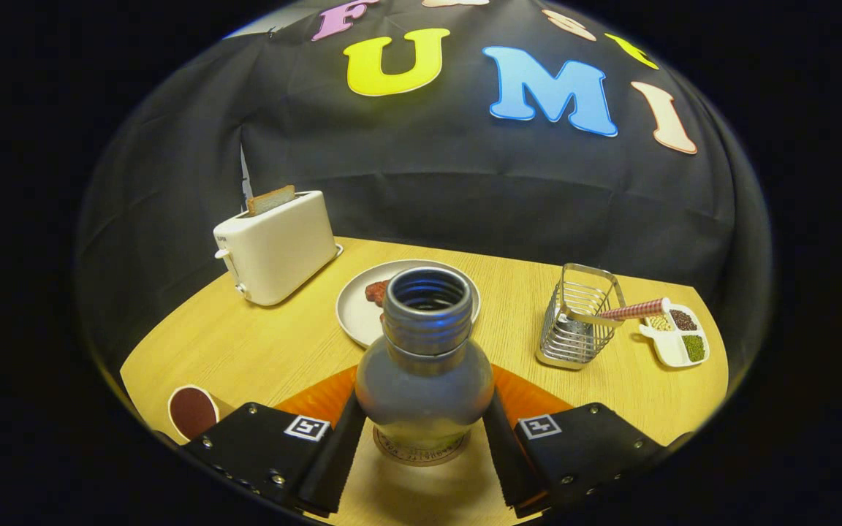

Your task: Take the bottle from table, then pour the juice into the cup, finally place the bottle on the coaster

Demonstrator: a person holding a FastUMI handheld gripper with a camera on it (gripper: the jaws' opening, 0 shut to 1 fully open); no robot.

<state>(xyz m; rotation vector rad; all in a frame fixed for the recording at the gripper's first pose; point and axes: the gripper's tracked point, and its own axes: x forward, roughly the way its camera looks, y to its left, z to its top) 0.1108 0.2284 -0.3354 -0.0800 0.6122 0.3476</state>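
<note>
An uncapped, clear, round-bodied bottle [425, 365] stands upright between my fingers, its open threaded neck pointing up. Its base rests on a round brown coaster [421, 454] on the wooden table [260, 351]. My gripper [422, 446] is shut on the bottle, with one finger pressed against each side of its lower body. A cup [192, 411] holding dark juice stands on the table just left of my left finger.
Beyond the bottle lies a grey plate [362, 310] with a piece of reddish food. A white toaster [275, 245] with a slice of bread stands far left. To the right are a wire basket [580, 318] holding a striped-handled utensil and a white divided dish [677, 336] of grains.
</note>
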